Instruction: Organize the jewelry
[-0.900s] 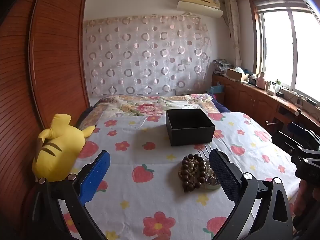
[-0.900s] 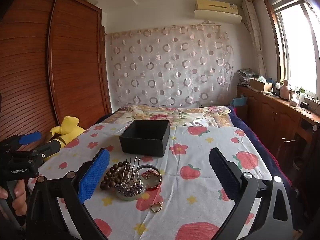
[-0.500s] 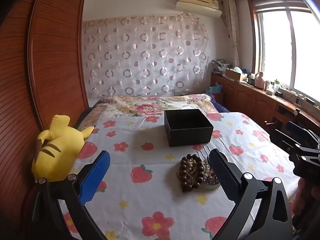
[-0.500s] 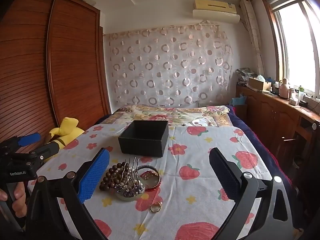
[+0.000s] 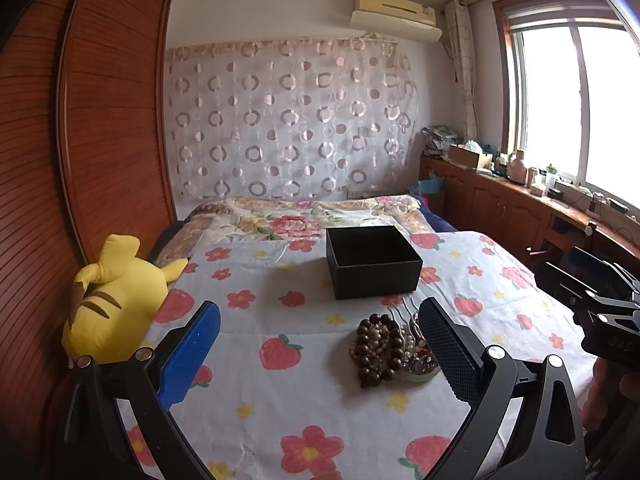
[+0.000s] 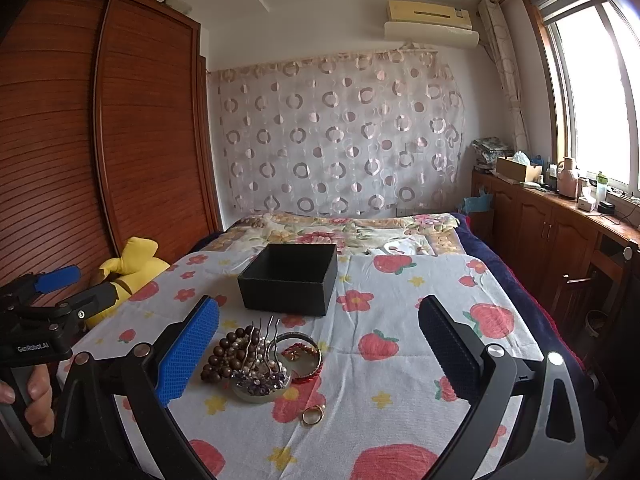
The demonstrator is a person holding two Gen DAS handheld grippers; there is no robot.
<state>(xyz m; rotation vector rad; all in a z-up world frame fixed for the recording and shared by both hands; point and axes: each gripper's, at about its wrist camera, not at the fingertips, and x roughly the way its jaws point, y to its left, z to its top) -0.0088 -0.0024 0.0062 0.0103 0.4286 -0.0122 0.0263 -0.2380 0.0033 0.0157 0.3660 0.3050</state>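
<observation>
- Left gripper (image 5: 320,344): jaws spread wide, empty, above the bed (image 5: 280,400), off the sheet.
- Right gripper (image 6: 320,344): same, wide and empty, clear of the sheet.
- Jewelry pile sits mid-bed toward the near edge: bead bracelet (image 6: 224,356), hairpins (image 6: 264,340) standing in a small dish (image 6: 256,394), red bangle (image 6: 304,360) touching the dish's right side.
- Gold ring (image 6: 313,415) lies alone, just nearer than the pile.
- Black box (image 6: 290,280), lidless, sits beyond the pile, apart from it, roughly centred across the bed.
- Open sheet right of the pile out to the right edge; also between pile and box.
- Left edge: yellow plush (image 5: 116,300) against the wardrobe (image 5: 100,140), well apart from the pile.
- Right edge drops to a narrow aisle beside a cabinet (image 6: 560,240).
</observation>
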